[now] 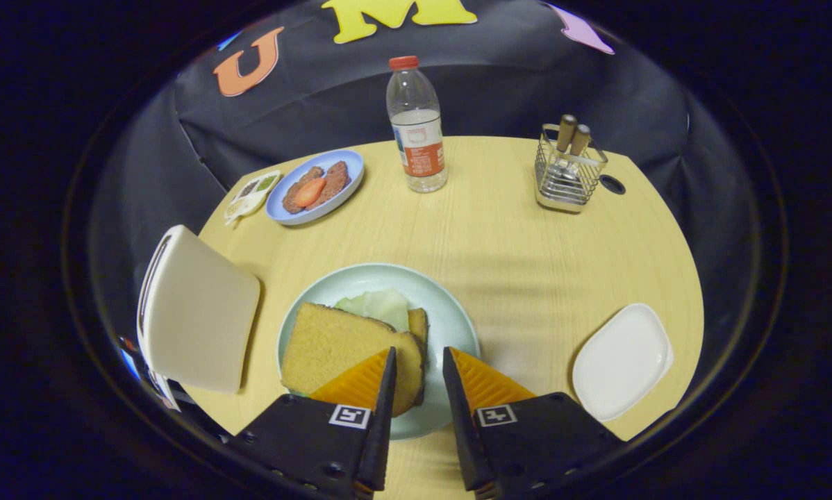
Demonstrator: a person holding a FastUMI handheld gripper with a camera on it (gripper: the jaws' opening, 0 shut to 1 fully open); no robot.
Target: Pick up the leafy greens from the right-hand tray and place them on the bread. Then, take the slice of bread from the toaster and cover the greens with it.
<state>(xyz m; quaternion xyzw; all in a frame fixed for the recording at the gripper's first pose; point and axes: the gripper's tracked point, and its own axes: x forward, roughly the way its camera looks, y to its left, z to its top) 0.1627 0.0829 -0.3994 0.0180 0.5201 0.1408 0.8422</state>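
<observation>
A slice of brown bread (336, 344) lies on top of pale leafy greens (381, 305) on a light green plate (454, 326). The corner of a second slice (418, 323) shows under the greens. My gripper (419, 354) hangs just above the near right edge of the top slice. Its fingers stand open with a narrow gap and nothing held between them. The left finger overlaps the slice's near corner. The white toaster (194, 312) stands left of the plate. The white right-hand tray (621, 361) sits to the right of the fingers with nothing on it.
Beyond the plate stand a water bottle (417, 128), a wire cutlery holder (569, 170) and a blue plate (315, 187) with meat patties and a tomato slice. A small sauce dish (253, 194) lies beside it. The wooden table (527, 257) is round-edged.
</observation>
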